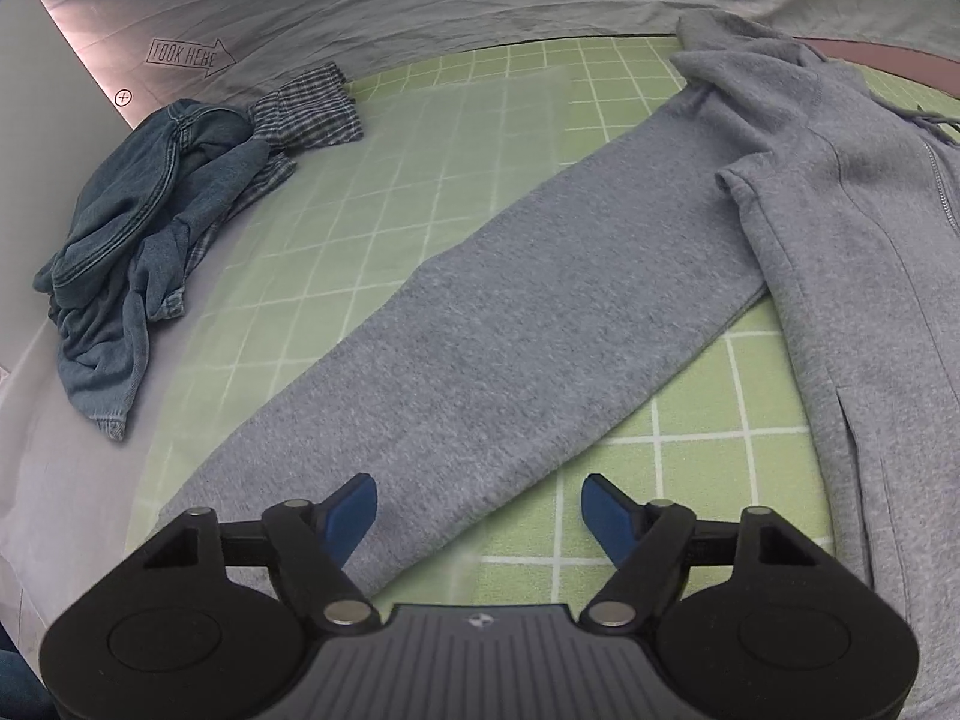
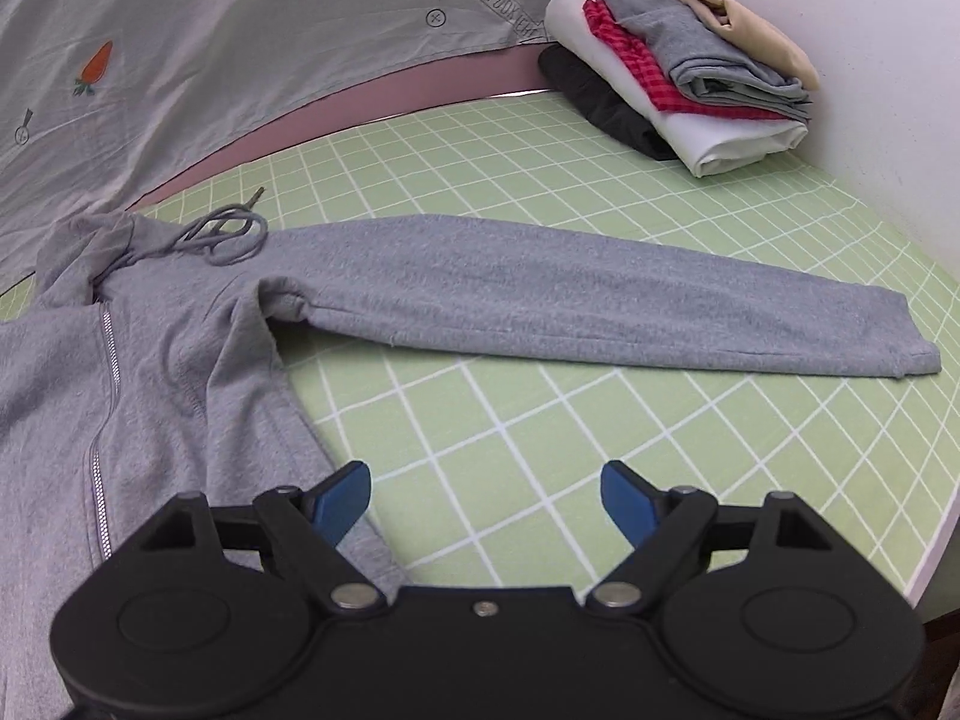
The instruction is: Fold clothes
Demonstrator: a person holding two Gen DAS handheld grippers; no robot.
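A grey zip hoodie (image 1: 852,228) lies spread flat on the green gridded mat (image 1: 456,138). One sleeve (image 1: 480,360) runs diagonally from the shoulder down toward my left gripper (image 1: 480,510), which hovers open over the sleeve's lower part with nothing between its blue fingers. In the right wrist view the hoodie body (image 2: 150,384) with its zipper is at the left, and the other sleeve (image 2: 600,300) stretches out to the right. My right gripper (image 2: 486,495) is open above the mat, just right of the hoodie's side edge, holding nothing.
A crumpled pile of denim (image 1: 132,240) and a plaid garment (image 1: 312,114) lies at the mat's left. A stack of folded clothes (image 2: 690,72) sits at the far right corner by the wall. A grey printed sheet (image 2: 240,30) lies behind. The mat's right edge (image 2: 936,540) drops off.
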